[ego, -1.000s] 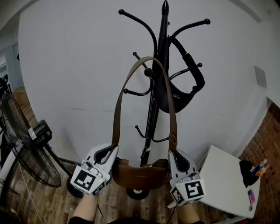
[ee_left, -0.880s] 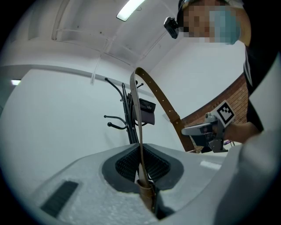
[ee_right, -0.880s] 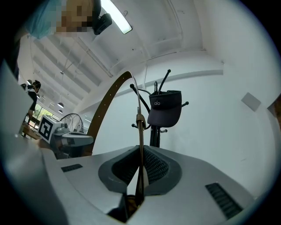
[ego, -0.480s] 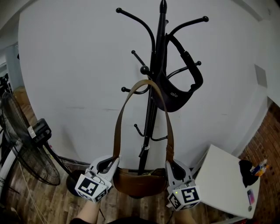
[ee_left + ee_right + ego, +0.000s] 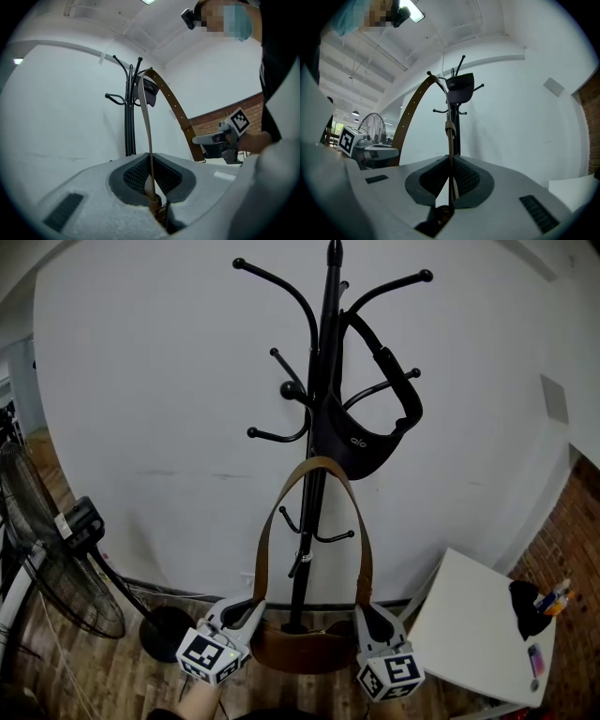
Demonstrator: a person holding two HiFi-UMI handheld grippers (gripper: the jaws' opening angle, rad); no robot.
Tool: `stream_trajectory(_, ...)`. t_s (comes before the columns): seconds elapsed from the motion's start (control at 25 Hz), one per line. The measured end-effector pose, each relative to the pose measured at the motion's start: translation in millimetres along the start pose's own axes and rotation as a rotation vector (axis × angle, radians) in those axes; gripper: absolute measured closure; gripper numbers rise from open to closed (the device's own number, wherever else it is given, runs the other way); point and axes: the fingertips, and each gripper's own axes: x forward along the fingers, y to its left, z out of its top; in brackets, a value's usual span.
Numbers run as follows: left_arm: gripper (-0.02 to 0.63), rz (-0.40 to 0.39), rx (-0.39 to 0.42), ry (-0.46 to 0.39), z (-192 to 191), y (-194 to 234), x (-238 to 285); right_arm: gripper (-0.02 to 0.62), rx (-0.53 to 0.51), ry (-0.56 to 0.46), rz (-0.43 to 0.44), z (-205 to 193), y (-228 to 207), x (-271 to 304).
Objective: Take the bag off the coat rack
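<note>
Brown leather bag (image 5: 302, 651) hangs at 6 o'clock, low before the coat rack (image 5: 328, 352); left gripper (image 5: 251, 610) at 7 and right gripper (image 5: 367, 615) at 5 point upward, each clamped on the strap (image 5: 314, 470).

My head camera looks forward and steeply down at the tall black metal coat rack (image 5: 323, 381) against the white wall (image 5: 141, 381), with the left gripper (image 5: 246, 608) and right gripper (image 5: 370, 615) at its bottom edge. Each gripper camera sits low, just behind its own jaws, tilted up along them toward that rack, and catches the other gripper sideways. All three views share the rack and the brown leather bag strap (image 5: 265, 540).
</note>
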Motion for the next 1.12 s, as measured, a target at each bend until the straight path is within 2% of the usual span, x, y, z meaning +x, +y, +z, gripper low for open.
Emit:
stream_trajectory(0.32,0.586,-0.04,-0.058,0.057,-35.4,-27.2,9.8,0.569,0.023,0.075,-0.027,-33.6,-18.3,-16.7)
stream_trajectory(0.6,0.586,-0.059,-0.052,0.075,-47.5,-43.6,18.4,0.569,0.041,0.12,-0.027,-53.4,-33.7,-29.8)
stream_trajectory(1.12,0.586,-0.021,-0.078,0.133,-79.6,-80.0,24.1,0.571,0.048,0.205,0.029,-87.6,-55.0,-46.4)
